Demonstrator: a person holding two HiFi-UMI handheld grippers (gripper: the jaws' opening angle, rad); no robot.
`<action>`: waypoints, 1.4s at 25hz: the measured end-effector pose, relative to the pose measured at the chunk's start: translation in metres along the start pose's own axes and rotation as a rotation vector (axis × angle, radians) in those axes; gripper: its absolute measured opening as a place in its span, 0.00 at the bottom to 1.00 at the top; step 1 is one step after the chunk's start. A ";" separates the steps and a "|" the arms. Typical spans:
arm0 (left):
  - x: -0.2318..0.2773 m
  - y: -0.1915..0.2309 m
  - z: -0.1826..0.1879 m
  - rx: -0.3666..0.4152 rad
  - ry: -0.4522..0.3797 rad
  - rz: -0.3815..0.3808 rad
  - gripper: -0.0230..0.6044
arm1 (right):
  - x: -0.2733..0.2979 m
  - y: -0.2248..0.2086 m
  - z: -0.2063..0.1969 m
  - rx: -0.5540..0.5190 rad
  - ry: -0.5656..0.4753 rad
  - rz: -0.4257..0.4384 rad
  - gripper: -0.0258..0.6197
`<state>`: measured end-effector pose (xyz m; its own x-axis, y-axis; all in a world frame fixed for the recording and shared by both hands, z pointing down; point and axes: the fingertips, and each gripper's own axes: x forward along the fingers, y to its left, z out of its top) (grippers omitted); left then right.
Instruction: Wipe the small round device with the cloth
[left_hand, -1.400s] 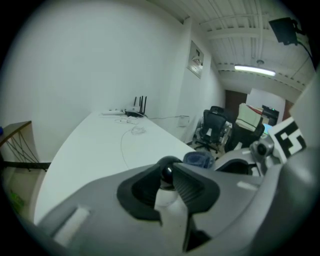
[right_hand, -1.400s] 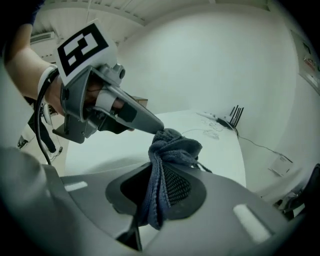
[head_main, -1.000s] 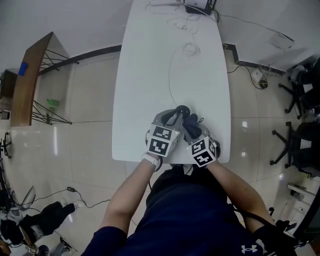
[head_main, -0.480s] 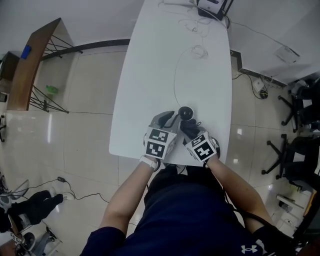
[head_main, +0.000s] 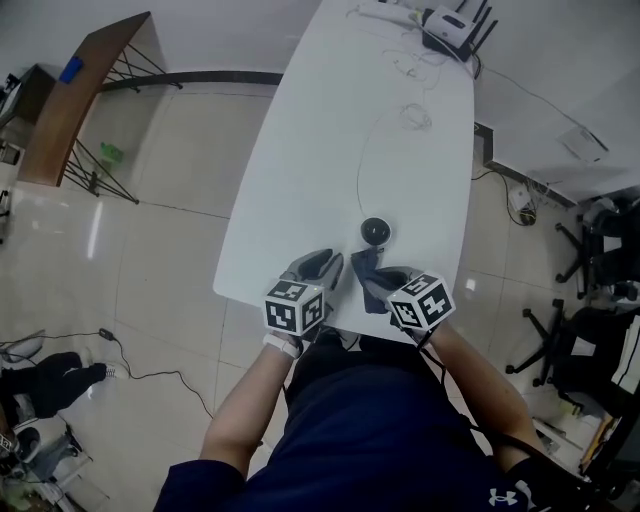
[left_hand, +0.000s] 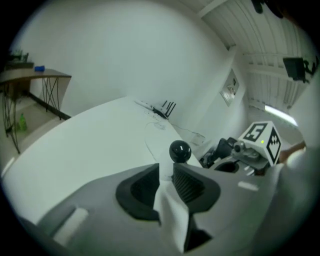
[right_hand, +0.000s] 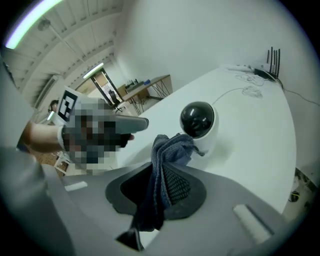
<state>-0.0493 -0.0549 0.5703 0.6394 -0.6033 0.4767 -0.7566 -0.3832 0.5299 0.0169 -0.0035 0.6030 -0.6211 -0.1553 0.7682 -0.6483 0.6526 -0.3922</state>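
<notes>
The small round device, a black dome on a white base, stands on the white table with nothing touching it. It also shows in the left gripper view and the right gripper view. My left gripper is near the table's front edge, to the left of and short of the device. Its jaws have just been opening and nothing is between them. My right gripper is shut on a dark blue-grey cloth, which bunches just in front of the device.
A thin cable runs from the device to the far end of the table, where a router and loose wires lie. A wooden side table stands at the left and office chairs at the right on the tiled floor.
Both grippers have drawn back from the device toward the table's near edge. The left one, which was right at the device, has moved left and rolled, and the device stands alone.
</notes>
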 end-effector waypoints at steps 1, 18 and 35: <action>-0.002 -0.002 0.000 -0.053 -0.018 -0.023 0.18 | -0.007 0.006 0.007 -0.003 -0.041 0.034 0.14; -0.059 -0.133 0.084 -0.625 -0.319 -0.924 0.62 | -0.155 0.053 0.117 0.325 -0.704 0.888 0.14; -0.021 -0.158 0.067 -0.191 -0.260 -0.465 0.15 | -0.151 0.005 0.086 0.357 -0.669 0.806 0.23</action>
<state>0.0477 -0.0290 0.4295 0.8262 -0.5632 -0.0129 -0.3498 -0.5308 0.7719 0.0698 -0.0405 0.4418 -0.9613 -0.2208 -0.1647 0.0306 0.5085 -0.8605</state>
